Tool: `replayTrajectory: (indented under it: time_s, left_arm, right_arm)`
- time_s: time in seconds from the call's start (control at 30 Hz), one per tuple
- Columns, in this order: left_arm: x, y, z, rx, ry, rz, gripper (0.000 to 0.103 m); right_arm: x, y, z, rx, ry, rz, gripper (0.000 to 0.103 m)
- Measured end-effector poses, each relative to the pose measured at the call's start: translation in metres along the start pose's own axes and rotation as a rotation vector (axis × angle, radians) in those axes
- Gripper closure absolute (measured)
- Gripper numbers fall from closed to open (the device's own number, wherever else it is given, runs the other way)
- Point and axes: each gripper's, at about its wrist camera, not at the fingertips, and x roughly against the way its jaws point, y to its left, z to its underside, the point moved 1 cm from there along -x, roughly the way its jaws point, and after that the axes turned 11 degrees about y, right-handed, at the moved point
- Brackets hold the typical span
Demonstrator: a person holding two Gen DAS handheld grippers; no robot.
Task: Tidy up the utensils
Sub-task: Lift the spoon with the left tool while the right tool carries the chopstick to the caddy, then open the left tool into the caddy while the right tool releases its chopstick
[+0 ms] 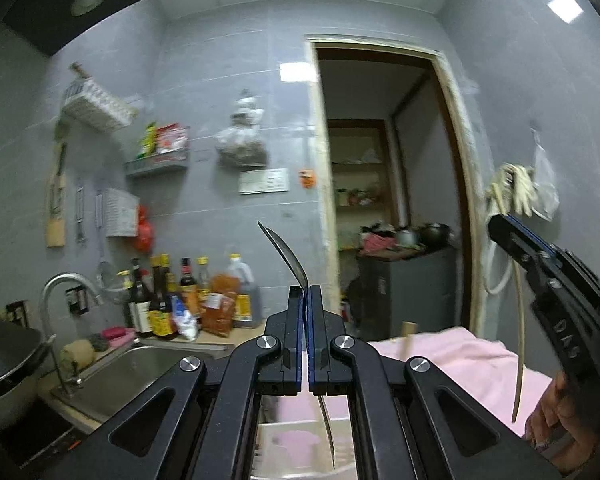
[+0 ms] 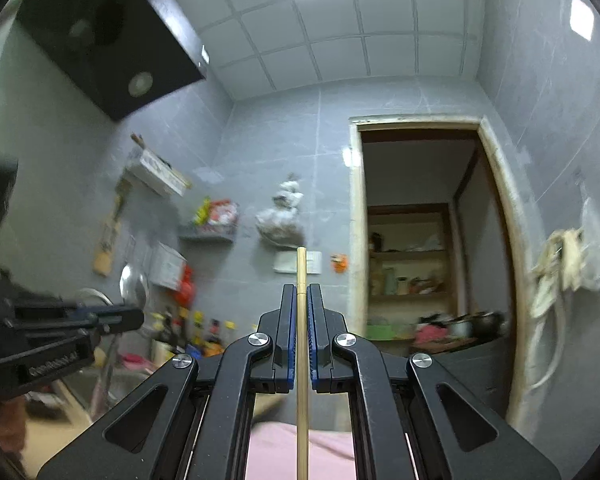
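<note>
Left wrist view: the left gripper [image 1: 305, 290] is clamped tight on a thin metal spoon [image 1: 286, 252] — its bowl rises above the fingertips, over the pink cloth [image 1: 460, 360]. Right wrist view: the right gripper [image 2: 302, 290] pinches a pale wooden chopstick [image 2: 301, 272] — upright between its pads.

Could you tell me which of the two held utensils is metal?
The spoon clamped in the left tool: dark, curved, shiny metal. The right tool grips a straight, pale wooden chopstick.
</note>
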Motion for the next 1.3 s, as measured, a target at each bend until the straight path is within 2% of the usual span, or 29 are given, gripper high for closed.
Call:
replayTrajectory:
  time_s: [0.1, 0.23, 0.4, 0.63, 0.93, 1.17, 1.3]
  left_arm:
    - [-0.004, 0.032, 0.0, 0.082, 0.006, -0.027, 0.103]
    - [-0.013, 0.064, 0.004, 0.175, 0.028, -0.027, 0.103]
    - [-0.029, 0.086, 0.017, 0.249, 0.071, -0.029, 0.103]
    - [-0.043, 0.085, 0.029, 0.252, 0.103, -0.02, 0.103]
    - [-0.058, 0.077, 0.043, 0.229, 0.144, -0.05, 0.103]
    - [-0.061, 0.074, 0.052, 0.236, 0.171, -0.044, 0.103]
    - [-0.06, 0.075, 0.053, 0.249, 0.17, -0.043, 0.103]
  right_arm:
    - [-0.014, 0.006, -0.005, -0.08, -0.007, -0.093, 0.1]
    - [-0.037, 0.015, -0.007, -0.182, -0.005, -0.22, 0.1]
    - [-0.059, 0.022, 0.001, -0.233, 0.029, -0.29, 0.1]
    - [-0.079, 0.026, 0.022, -0.245, 0.088, -0.312, 0.1]
    - [-0.094, 0.028, 0.043, -0.241, 0.141, -0.314, 0.1]
    - [-0.098, 0.03, 0.049, -0.225, 0.159, -0.304, 0.1]
    - [-0.096, 0.025, 0.044, -0.261, 0.162, -0.323, 0.1]
